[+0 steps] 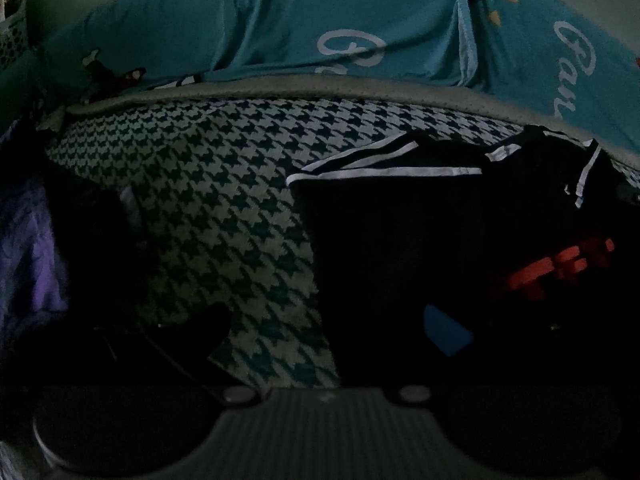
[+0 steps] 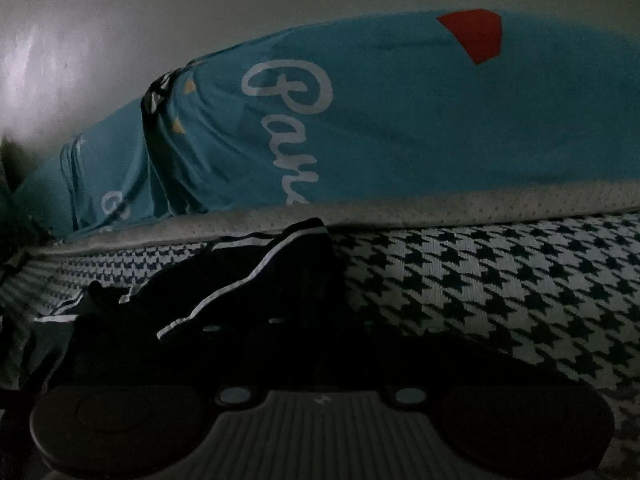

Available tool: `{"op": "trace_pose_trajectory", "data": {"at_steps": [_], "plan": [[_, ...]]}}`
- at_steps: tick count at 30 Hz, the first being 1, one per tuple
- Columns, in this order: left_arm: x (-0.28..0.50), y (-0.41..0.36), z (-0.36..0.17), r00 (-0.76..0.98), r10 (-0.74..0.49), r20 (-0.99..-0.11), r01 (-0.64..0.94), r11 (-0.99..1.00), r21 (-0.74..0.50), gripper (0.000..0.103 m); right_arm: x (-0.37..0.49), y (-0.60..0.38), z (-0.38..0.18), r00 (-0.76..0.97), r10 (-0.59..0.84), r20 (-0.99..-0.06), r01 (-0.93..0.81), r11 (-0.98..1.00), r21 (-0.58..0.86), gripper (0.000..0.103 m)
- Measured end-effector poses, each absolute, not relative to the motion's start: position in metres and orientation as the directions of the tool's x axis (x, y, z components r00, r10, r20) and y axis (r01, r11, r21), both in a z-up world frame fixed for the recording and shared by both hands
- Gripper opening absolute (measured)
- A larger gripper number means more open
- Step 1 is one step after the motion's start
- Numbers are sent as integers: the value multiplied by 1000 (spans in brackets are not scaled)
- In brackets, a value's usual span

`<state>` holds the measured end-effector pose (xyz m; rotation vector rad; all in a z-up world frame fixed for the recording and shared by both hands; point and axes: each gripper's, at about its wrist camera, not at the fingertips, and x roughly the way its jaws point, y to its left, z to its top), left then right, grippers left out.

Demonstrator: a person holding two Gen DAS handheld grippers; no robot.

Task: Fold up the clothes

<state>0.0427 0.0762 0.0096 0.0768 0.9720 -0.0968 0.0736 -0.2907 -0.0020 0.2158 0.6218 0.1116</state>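
A black garment with white stripes [image 1: 400, 240] lies crumpled on the houndstooth bedspread [image 1: 208, 200]. In the left wrist view my left gripper [image 1: 320, 334] stands open. Its dark left finger [image 1: 192, 332] rests over the bedspread, and its blue-padded right finger [image 1: 444, 336] is over the garment's near part. Orange parts of my right gripper [image 1: 560, 264] show among the black folds at the right. In the right wrist view my right gripper [image 2: 244, 324] has its dark fingers close together on a striped fold of the black garment [image 2: 248, 280]. The pads themselves are lost in shadow.
Teal bedding with white script [image 1: 280, 20] [image 2: 400, 120] lies behind a grey mattress edge [image 1: 320, 88] [image 2: 480, 200]. A purple cloth [image 1: 28, 264] sits at the left in the left wrist view. A pale wall [image 2: 160, 20] rises behind the bed. Bare houndstooth bedspread [image 2: 500, 292] spreads right.
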Motion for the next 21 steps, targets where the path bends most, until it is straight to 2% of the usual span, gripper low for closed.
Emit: {"op": "trace_pose_trajectory", "data": {"at_steps": [4,7,10,21], "plan": [[42,75,8,556,-43,-830,121,992,29,103,73,-288,-3,809,161,-565,-44,976,214,14],[41,73,8,557,-31,-830,127,991,48,103,72,-286,-1,810,151,-566,-40,978,205,8],[41,73,8,555,-21,-831,123,991,58,103,69,-278,4,818,135,-559,-35,982,186,8],[37,85,16,577,-13,-817,109,992,61,103,46,-235,53,860,212,-465,-135,972,195,7]]}}
